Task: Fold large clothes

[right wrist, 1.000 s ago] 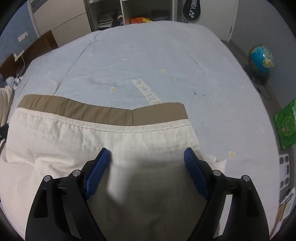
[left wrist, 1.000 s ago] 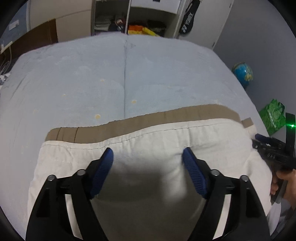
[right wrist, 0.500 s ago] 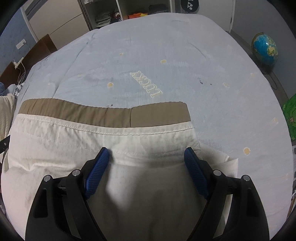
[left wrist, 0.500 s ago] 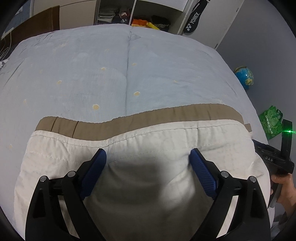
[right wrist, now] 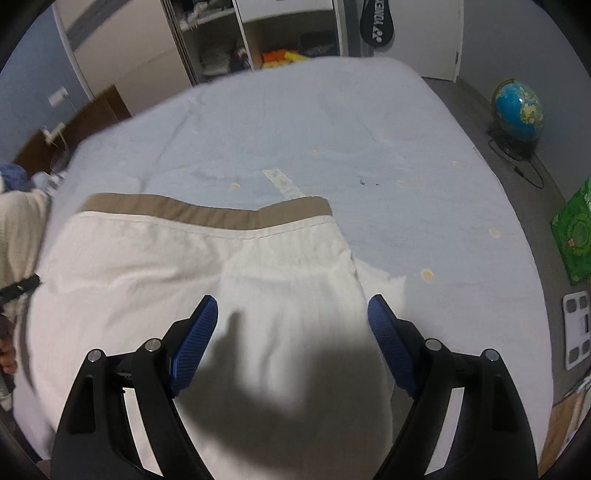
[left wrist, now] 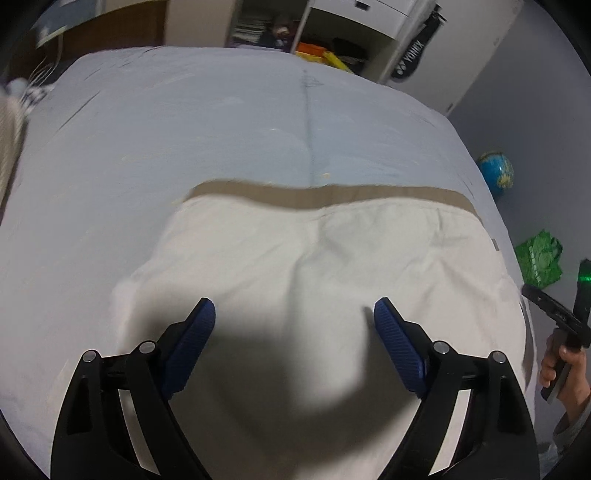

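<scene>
A large cream garment (left wrist: 332, 273) with a tan band (left wrist: 332, 194) along its far edge lies folded on a light blue bed (left wrist: 221, 122). It also shows in the right wrist view (right wrist: 207, 273), with its tan band (right wrist: 207, 212). My left gripper (left wrist: 294, 314) is open and empty, held above the cloth's near part. My right gripper (right wrist: 291, 310) is open and empty above the garment's right side. The right gripper's body and the holding hand (left wrist: 561, 358) show at the right edge of the left wrist view.
A globe (right wrist: 519, 110) and a green bag (right wrist: 576, 236) sit on the floor right of the bed. A white scale (right wrist: 576, 328) lies nearer. Open shelves (right wrist: 258, 40) and a racket bag (right wrist: 376, 20) stand beyond the bed. A cream pillow (right wrist: 18, 229) lies at the left.
Both grippers have pulled back and risen, still open. The garment now looks farther away and lies loose with soft wrinkles. The left view has swung leftward.
</scene>
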The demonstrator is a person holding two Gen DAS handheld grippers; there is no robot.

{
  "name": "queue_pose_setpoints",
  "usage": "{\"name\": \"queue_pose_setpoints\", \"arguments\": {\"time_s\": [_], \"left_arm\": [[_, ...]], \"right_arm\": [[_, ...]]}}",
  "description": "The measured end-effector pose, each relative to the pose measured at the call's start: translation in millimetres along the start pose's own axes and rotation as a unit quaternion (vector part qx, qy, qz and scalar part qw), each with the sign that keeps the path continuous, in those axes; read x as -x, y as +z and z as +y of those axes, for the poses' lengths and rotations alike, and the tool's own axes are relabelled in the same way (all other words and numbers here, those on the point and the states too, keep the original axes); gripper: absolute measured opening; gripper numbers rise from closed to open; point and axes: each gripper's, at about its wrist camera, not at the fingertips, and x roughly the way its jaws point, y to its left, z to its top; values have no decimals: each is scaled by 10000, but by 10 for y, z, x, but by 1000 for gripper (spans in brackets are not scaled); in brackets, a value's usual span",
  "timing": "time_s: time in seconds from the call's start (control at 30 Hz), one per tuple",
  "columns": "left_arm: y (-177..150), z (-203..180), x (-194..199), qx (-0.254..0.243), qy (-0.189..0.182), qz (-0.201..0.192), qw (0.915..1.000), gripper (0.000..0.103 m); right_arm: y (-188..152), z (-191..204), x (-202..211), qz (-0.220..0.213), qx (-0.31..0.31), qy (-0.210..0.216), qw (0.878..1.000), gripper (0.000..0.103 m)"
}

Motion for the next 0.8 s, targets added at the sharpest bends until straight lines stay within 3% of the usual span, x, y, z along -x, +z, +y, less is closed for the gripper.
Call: {"name": "queue_pose_setpoints", "arguments": {"time_s": [0.13,0.37,0.53,0.8], "left_arm": [[-331,182,246,-98,140,-61,9998,85],[-949,307,313,-871,815,-5,9929,79],[-1066,636,323,-159,518,124,9985,79],[-1200,829,560,33,502,127,9987,78]], "right_arm": [[-335,62,269,-96,263,110,9995,79],[-962,-47,256,132,530,-208,9983,79],[-1146,-439,277,238,-248,-168,9993,79],[-1354,-586,527,286,-345,-395,9982,79]]}}
